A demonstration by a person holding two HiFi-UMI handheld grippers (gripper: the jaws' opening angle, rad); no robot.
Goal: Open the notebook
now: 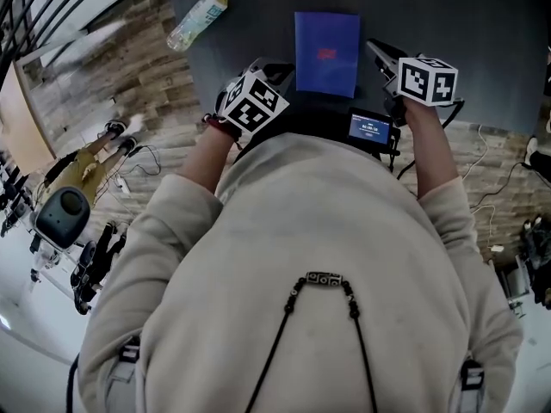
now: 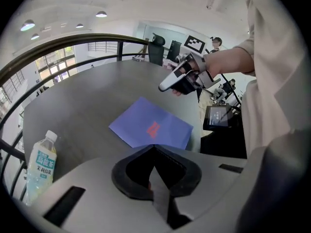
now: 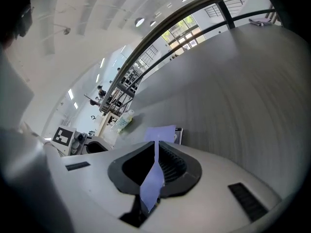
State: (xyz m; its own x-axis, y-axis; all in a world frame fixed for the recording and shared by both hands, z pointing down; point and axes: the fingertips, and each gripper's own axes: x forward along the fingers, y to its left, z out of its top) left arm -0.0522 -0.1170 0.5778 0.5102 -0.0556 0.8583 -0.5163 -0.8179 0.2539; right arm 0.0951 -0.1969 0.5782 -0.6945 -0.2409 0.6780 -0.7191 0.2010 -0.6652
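Notebook lies closed and flat on the dark grey table, blue cover up, with a small red mark near the middle of the cover. In the left gripper view the notebook sits just beyond the jaws, one corner pointing toward them.

Neither gripper touches it. The left gripper hangs near the notebook's near left corner; in its own view the left gripper has its jaws closed together with nothing between them. The right gripper sits just beside the notebook's right edge, tip tilted down toward the table. From the left gripper view the right gripper is held above the table, clear of the cover. In its own view the right gripper has its jaws pressed together and holds nothing.

A clear plastic bottle with a white cap lies well apart to the left of the notebook. A small lit screen sits at the table's near edge, by the person's right forearm.
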